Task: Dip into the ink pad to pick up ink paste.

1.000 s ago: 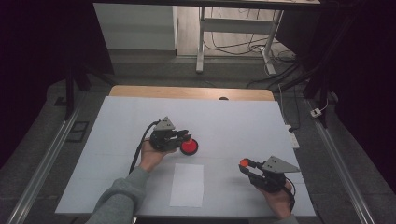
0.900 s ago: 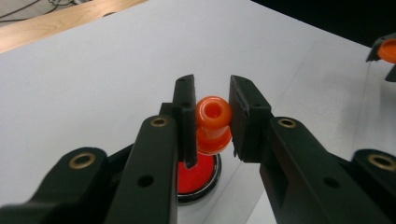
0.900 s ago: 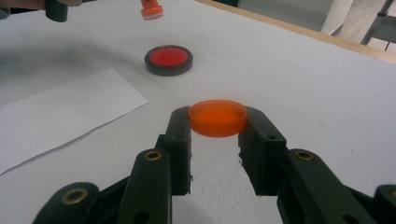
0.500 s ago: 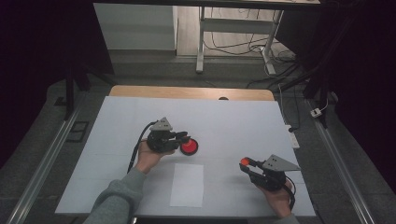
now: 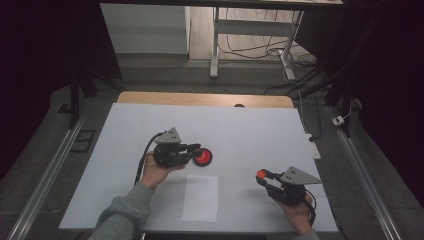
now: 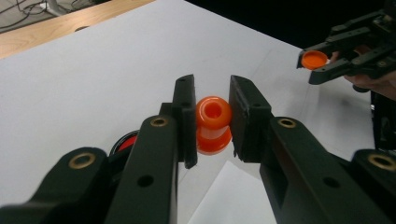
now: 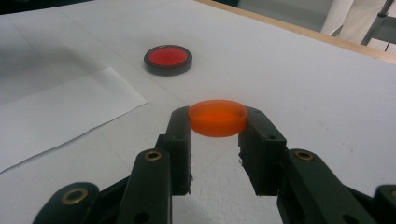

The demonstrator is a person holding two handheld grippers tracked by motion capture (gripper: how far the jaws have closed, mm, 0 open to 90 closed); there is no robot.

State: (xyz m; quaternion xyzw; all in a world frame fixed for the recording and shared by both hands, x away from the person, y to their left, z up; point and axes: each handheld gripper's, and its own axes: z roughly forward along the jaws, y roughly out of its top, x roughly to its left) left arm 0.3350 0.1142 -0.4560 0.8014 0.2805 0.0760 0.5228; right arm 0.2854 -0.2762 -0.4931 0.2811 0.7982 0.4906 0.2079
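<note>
Lifted slightly, left tongs (image 6: 212,121) pinch an orange spool (image 6: 213,123); right tongs (image 7: 215,123) pinch an orange cap (image 7: 217,117).

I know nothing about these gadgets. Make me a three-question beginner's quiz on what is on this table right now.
1. What does the left gripper hold between its jaws?
2. True or false: the right gripper is open, with nothing in it.
3. What lies flat on the table nearest the person? A) a sheet of paper B) a sponge C) a spoon

Key
1. A small orange bottle, its open mouth facing the camera.
2. False: it is shut on an orange cap.
3. A: the white paper sheet lies at the near edge, with the black-rimmed red disc just beyond it.
</note>
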